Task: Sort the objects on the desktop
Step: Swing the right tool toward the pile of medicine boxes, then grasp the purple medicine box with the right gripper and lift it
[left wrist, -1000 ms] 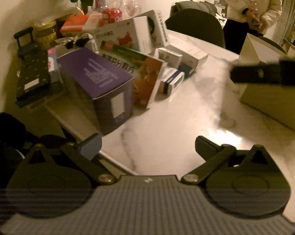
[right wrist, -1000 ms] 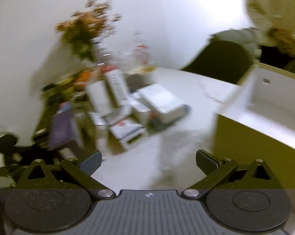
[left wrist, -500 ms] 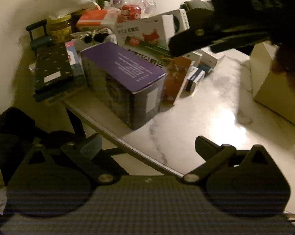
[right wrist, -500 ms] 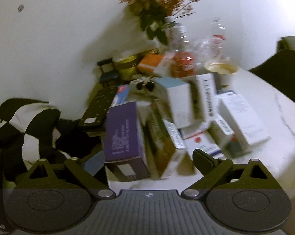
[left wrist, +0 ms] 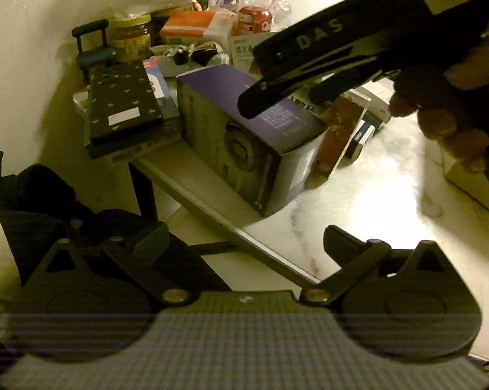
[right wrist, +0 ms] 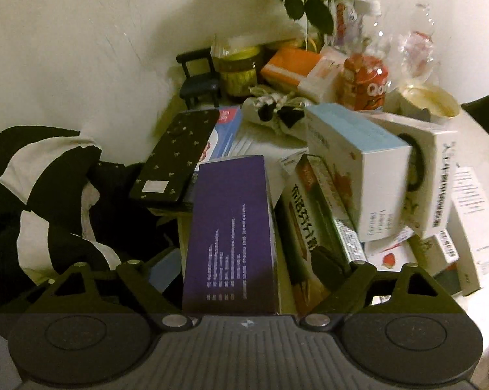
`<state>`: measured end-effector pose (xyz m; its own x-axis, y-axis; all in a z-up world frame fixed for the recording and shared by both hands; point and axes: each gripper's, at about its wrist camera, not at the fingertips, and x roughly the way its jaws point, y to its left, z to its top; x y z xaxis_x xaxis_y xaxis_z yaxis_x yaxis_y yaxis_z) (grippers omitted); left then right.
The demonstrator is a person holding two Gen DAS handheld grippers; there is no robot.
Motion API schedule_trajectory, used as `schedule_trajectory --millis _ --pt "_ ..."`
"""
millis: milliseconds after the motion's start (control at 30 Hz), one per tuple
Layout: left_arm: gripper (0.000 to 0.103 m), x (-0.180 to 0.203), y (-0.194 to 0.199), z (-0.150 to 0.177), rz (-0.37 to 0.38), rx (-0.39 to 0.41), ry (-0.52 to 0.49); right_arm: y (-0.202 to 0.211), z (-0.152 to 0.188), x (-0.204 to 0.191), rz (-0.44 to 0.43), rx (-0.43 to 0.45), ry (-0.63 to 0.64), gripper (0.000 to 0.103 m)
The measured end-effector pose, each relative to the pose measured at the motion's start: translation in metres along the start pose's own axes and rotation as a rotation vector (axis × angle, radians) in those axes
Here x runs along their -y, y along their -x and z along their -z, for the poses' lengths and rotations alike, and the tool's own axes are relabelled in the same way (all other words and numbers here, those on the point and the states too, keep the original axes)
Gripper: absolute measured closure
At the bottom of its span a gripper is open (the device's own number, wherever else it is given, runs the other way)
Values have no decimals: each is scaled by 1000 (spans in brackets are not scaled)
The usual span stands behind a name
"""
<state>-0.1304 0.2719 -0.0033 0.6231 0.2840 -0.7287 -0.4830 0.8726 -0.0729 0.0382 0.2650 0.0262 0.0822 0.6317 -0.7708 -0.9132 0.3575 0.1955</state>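
Note:
A purple box (right wrist: 231, 227) stands at the near edge of a heap of boxes on the marble table; it also shows in the left wrist view (left wrist: 244, 130). My right gripper (right wrist: 244, 256) is open, one finger on each side of the purple box, just above it. In the left wrist view the right gripper (left wrist: 277, 97) hangs over the box top. My left gripper (left wrist: 244, 237) is open and empty, low by the table's front edge. An orange-green box (right wrist: 312, 224) and a white-blue box (right wrist: 358, 169) lean to the right of the purple one.
A black dotted box (right wrist: 176, 156) lies left on a stack. Behind are a jar (right wrist: 238, 71), an orange box (right wrist: 290, 68), bottles (right wrist: 364, 81), a bowl (right wrist: 426, 102) and a plant. A cream box (left wrist: 471, 188) stands right. Black-and-white cloth (right wrist: 33, 195) hangs left.
My right gripper has swung left and dropped toward the heap, and now straddles the purple box. My left gripper has drawn back and lower, off the table's edge.

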Motion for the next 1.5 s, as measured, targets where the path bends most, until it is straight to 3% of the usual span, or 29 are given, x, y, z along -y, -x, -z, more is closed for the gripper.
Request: schedule_trajectory --millis 333,500,867,1100,1500 --pt "0 -3 0 1 -5 -8 19 -27 -12 -10 1 -62 17 20" --pt "0 -3 0 3 -7 -15 22 -42 -14 -16 25 -94 30 28" --pt "0 -5 -4 5 -5 -31 30 -50 -16 -24 82 -96 54 35" --pt "0 -5 -4 3 0 -30 32 -38 -10 -13 61 -96 11 36" --pt "0 15 -1 0 36 -20 -19 19 6 1 42 -32 -23 36"
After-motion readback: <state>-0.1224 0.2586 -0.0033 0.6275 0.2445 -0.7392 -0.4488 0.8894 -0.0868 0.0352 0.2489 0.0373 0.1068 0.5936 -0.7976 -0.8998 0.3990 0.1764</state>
